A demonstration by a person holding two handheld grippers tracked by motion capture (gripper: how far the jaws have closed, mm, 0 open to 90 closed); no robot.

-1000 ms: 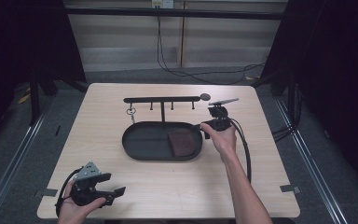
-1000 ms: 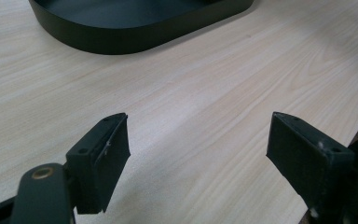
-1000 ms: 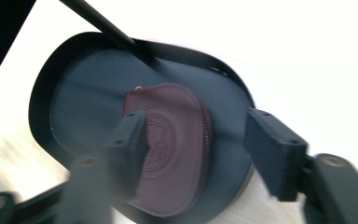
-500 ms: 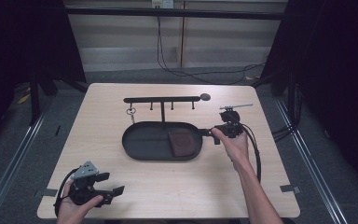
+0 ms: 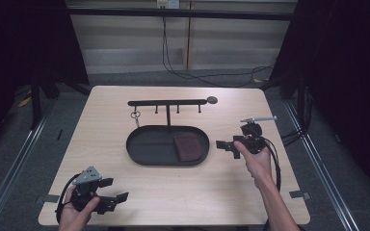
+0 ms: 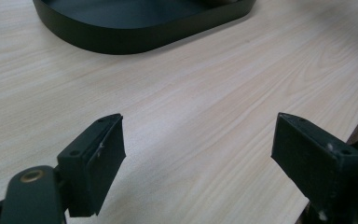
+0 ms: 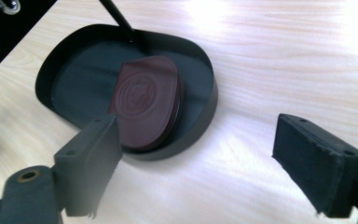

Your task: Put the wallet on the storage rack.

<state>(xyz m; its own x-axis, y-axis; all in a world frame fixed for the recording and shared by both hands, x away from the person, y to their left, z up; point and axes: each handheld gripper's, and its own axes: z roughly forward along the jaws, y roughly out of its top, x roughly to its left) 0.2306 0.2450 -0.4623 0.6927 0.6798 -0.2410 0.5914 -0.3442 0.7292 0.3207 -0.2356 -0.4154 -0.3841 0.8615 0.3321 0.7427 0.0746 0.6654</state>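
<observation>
A pale wood table [image 5: 125, 202] stands in a dark room, with grey panels and trailing cables on the floor behind it. Near the table's middle lies a black oval tray [image 5: 149, 144], and at the tray's three o'clock end rests a brown leather pouch [image 5: 189, 147], flat on the tray floor against the wall there. In the right gripper view the pouch [image 7: 144, 100] shows an embossed round seal and a rounded end. At the tray's twelve o'clock a thin post rises to a black hook rail [image 5: 168, 102], with a small key ring [image 5: 136, 115] hanging at its nine o'clock end.

The right gripper [image 5: 227, 144] sits just off the tray's three o'clock end, pointing toward it, held in the person's right hand [image 5: 253, 161]. Its jaws stand wide apart and have just been opening; nothing is between them, and bare table shows in the gap in the right gripper view [image 7: 196, 154]. The pouch lies ahead of the left-hand jaw, clear of it.

The left gripper [image 5: 118, 197] rests at the table's seven o'clock corner, well apart from the tray, held in the left hand [image 5: 74, 211]. Its jaws are also spread wide and empty, with only wood grain between them in the left gripper view [image 6: 198, 149].
</observation>
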